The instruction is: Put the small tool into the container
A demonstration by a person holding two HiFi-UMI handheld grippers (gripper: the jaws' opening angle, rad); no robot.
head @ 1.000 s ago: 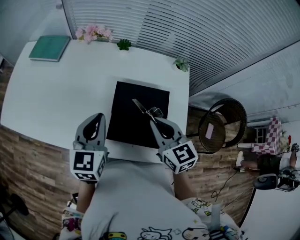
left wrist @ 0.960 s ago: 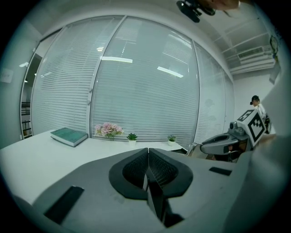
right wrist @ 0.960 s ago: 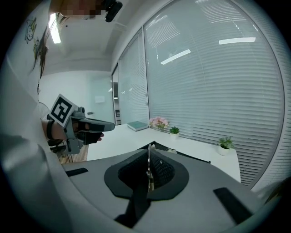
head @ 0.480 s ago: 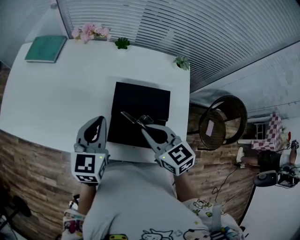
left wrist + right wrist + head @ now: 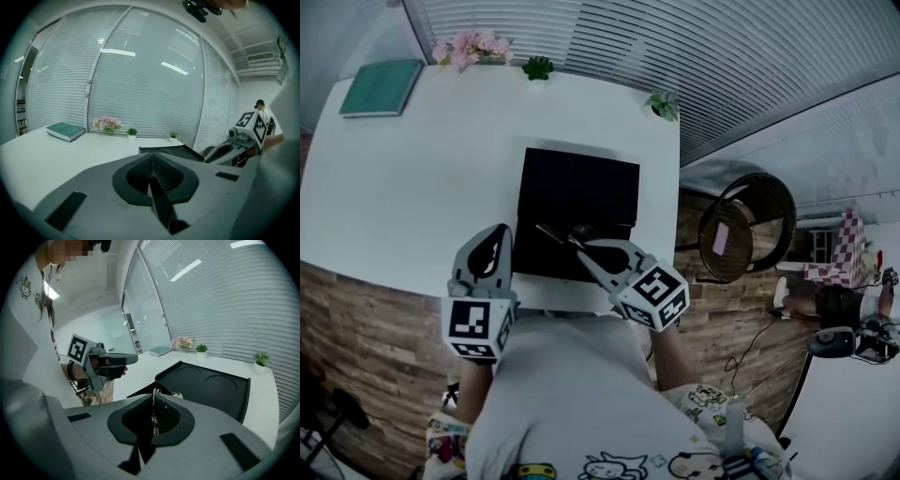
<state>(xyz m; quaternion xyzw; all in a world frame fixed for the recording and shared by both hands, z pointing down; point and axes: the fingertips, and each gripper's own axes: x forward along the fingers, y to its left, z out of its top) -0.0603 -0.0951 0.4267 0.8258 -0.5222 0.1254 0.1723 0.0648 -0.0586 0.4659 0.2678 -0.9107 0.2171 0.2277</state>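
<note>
Right gripper: jaws are clamped on the small metal tool; in the right gripper view a thin metal strip is seen pinched between the pads.
Tool position: held slantwise, tip pointed away from the person, over the near edge of the black container; contact with the container cannot be told.
Left gripper: jaws are pressed together with nothing between them, confirmed in the left gripper view; it is held over the table's near edge, just beside the container's left side.
Container: a shallow black tray with two round recesses, laid flat on the white table.
Table rear: a teal book, pink flowers and two small potted plants are lined along the far edge, well apart from the tray.
Off table: a round wicker chair is seen to the right.
</note>
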